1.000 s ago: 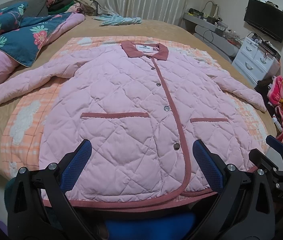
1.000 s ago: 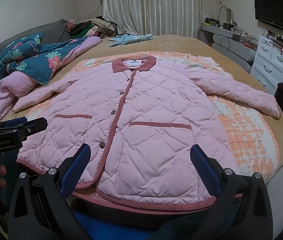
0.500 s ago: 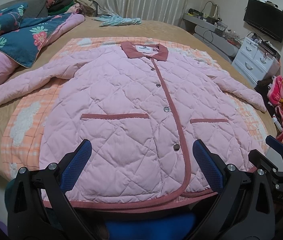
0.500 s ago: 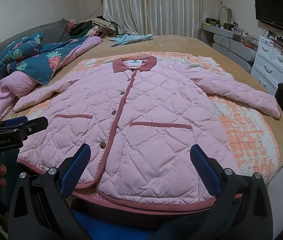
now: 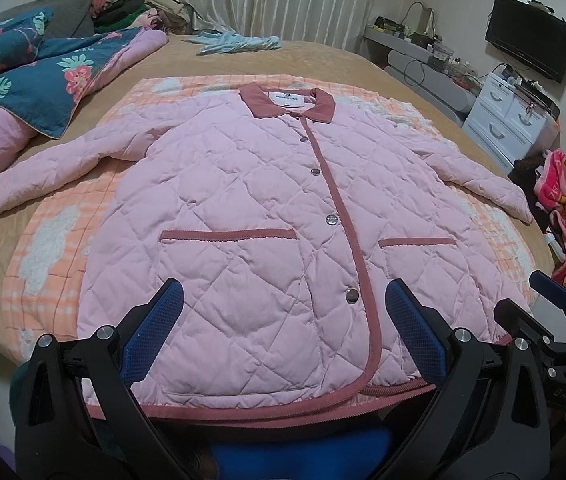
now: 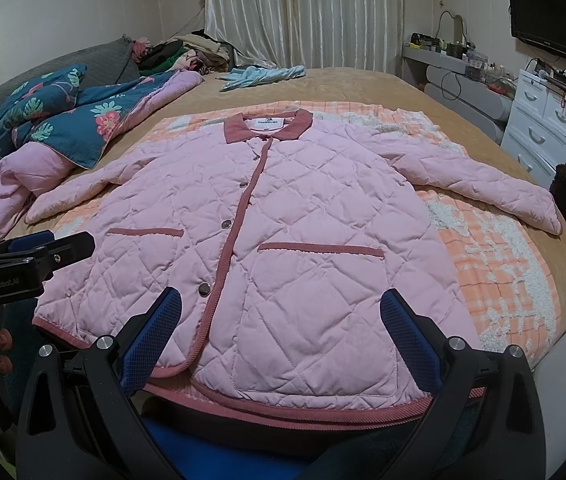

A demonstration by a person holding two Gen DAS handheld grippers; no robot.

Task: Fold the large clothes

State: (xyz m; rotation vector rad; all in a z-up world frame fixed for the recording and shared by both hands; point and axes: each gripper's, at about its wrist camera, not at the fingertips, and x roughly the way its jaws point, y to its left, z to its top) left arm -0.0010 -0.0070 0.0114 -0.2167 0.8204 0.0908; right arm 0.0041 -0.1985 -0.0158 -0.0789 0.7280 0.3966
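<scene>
Bedroom setting: a wide bed (image 5: 323, 60) with a tan, short-pile cover fills the room, with pleated pale curtains (image 6: 303, 12) behind it and a white chest of drawers (image 5: 507, 120) under a wall-mounted black screen (image 5: 529, 36) at the right. An orange-and-white checked blanket (image 6: 499, 280) with woolly white patches lies flat on the bed.

On top of the blanket, a pink quilted coat (image 5: 251, 216) is spread face up, buttoned, both sleeves angled outward. Its padding is stitched in a diamond pattern. Ribbed dusty-rose trim edges the collar (image 5: 287, 102), the front opening, the hem and two straight pocket slits. Round metal snaps run down the front.

A crumpled teal floral quilt (image 6: 63, 120) with pink lining sits at the left edge of the bed; a light blue garment (image 6: 263, 76) lies near the far end.

The left gripper (image 5: 283, 332) hangs over the coat hem, jaws spread wide and empty, blue mesh-textured pads facing inward. The right gripper (image 6: 283, 332) is likewise released and holds nothing, positioned above the hem, beside the left one.
</scene>
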